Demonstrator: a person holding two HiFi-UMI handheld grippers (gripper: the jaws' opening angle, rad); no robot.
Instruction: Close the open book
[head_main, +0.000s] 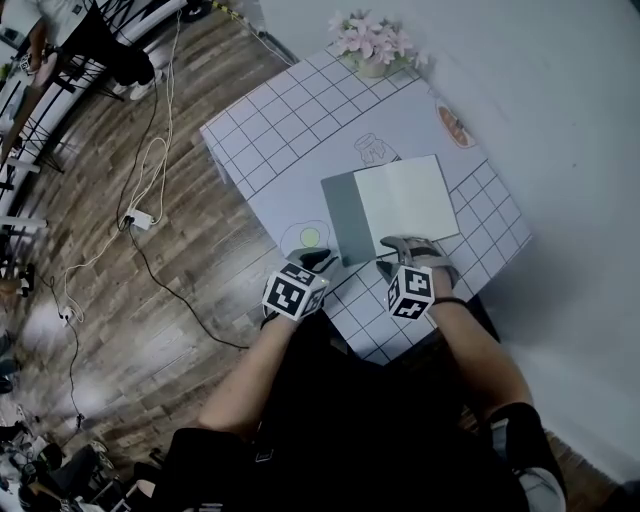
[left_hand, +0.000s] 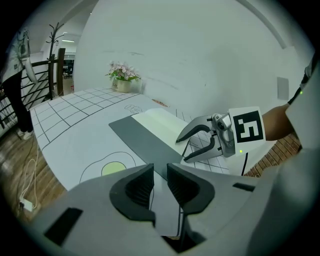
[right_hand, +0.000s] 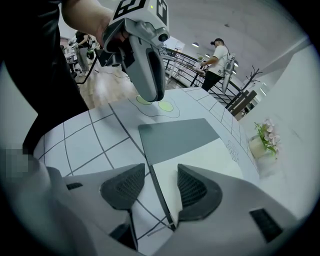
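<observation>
The open book (head_main: 398, 200) lies mid-frame on the gridded table (head_main: 270, 130), grey cover left, white pages right; the left gripper (head_main: 320, 261) sits at its lower left corner, jaws a narrow gap apart, gripping nothing; the right gripper (head_main: 408, 250) holds wide jaws astride the book's lower edge, not pressing it.

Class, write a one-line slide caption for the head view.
Left tongs and right tongs poised at the near edge of an open book on a grid-patterned table.
</observation>
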